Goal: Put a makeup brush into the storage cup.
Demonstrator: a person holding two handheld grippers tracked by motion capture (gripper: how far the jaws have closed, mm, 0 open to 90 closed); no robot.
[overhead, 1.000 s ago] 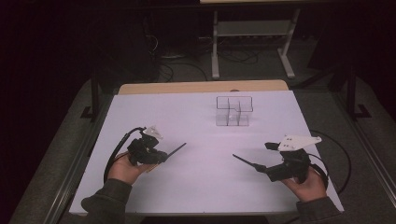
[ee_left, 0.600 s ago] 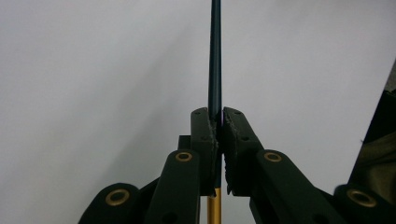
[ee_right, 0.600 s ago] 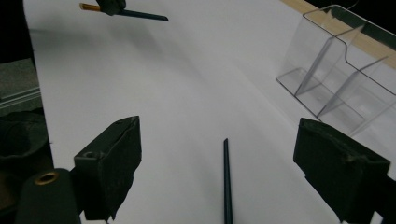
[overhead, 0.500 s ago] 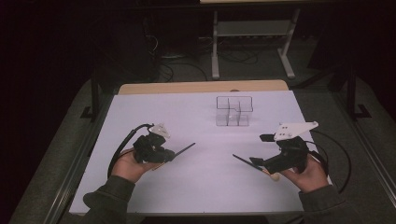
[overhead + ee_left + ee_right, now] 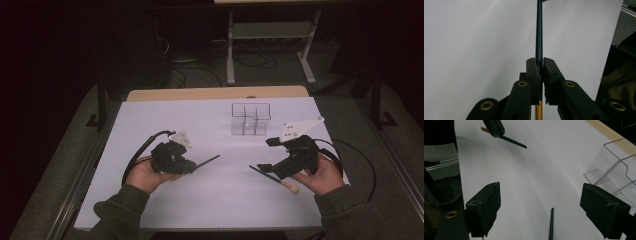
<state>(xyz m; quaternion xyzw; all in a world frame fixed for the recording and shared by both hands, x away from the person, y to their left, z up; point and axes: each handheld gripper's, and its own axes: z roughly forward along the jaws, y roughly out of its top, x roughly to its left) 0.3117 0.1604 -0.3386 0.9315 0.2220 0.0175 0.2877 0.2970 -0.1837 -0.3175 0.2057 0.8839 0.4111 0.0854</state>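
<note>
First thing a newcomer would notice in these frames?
Probably the left gripper, at the sheet's left, shut on a thin dark stick with a gold end. Next, the right gripper, jaws wide open above a second stick lying flat on the white sheet. A clear plastic organizer stands at the far middle.

Readable text: none in any view.
Counter (image 5: 150, 130): plain white sheet, no print.
Clear organizer (image 5: 250, 119): no label or marking.
Dark stick (image 5: 539, 30): no brand or lettering legible.
Left tool (image 5: 539, 72): black pads and brass rivets, no markings.
Grey plate (image 5: 300, 129): small holes, no writing.
</note>
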